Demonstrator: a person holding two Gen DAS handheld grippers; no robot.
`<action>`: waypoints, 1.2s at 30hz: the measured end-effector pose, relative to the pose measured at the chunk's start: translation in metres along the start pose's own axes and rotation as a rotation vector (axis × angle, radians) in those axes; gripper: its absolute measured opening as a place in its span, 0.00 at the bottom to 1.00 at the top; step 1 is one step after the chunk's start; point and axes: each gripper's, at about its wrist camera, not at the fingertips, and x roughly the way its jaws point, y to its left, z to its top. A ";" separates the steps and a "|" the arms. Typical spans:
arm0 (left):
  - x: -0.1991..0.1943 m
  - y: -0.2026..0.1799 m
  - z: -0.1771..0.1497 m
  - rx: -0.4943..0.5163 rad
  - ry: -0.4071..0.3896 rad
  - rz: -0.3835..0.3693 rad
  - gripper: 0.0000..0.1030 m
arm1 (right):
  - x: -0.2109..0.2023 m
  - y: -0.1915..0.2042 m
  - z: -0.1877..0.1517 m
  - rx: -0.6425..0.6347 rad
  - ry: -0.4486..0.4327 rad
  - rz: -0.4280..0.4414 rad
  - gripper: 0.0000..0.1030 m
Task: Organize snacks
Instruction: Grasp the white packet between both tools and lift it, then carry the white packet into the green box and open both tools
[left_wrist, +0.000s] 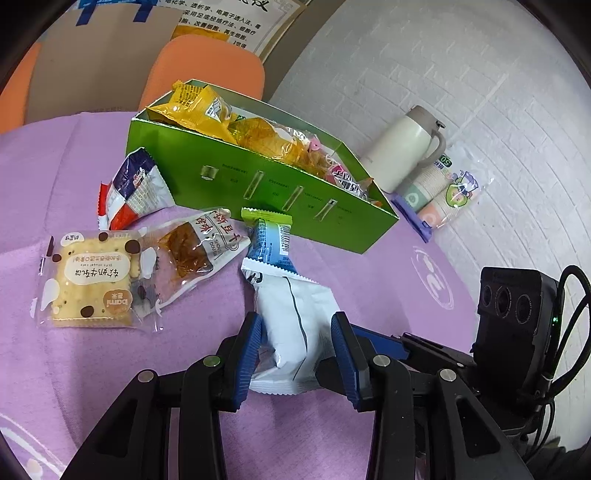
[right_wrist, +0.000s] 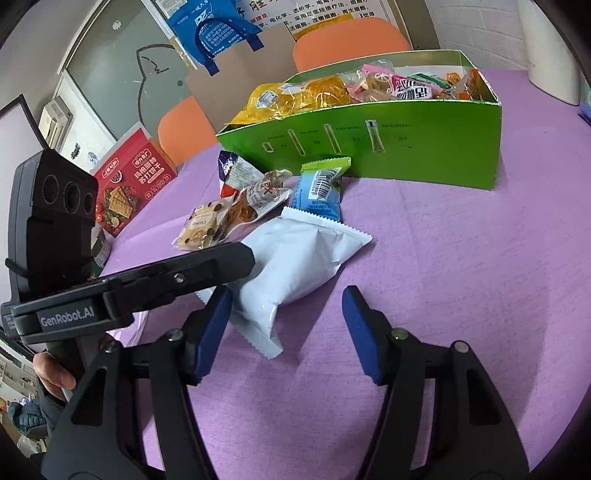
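Observation:
A white snack packet (left_wrist: 291, 295) lies on the purple tablecloth (left_wrist: 369, 280). My left gripper (left_wrist: 297, 325) has its blue pads pressed against both sides of the packet's lower half, shut on it. In the right wrist view the same packet (right_wrist: 295, 254) rests on the cloth with the left gripper's black finger (right_wrist: 221, 266) over its near end. My right gripper (right_wrist: 286, 295) stands open just in front, holding nothing. The green box (left_wrist: 258, 184) behind holds several snack packets.
Loose on the cloth are a blue-green packet (left_wrist: 271, 243), a tofu snack (left_wrist: 195, 247), a biscuit packet (left_wrist: 92, 280) and a red-white-blue packet (left_wrist: 136, 188). A thermos (left_wrist: 406, 147) and a pack of paper cups (left_wrist: 443, 188) stand at the right, a red carton (right_wrist: 129, 184) at the left edge.

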 end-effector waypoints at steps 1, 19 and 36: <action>0.001 0.001 0.000 -0.002 0.004 0.000 0.39 | 0.000 0.000 0.000 0.002 0.002 0.002 0.58; 0.014 0.014 -0.006 -0.106 0.045 -0.094 0.46 | -0.003 0.004 -0.004 -0.003 0.013 0.016 0.39; -0.004 -0.032 0.004 -0.001 -0.056 -0.062 0.41 | -0.040 0.014 0.002 -0.067 -0.053 0.046 0.26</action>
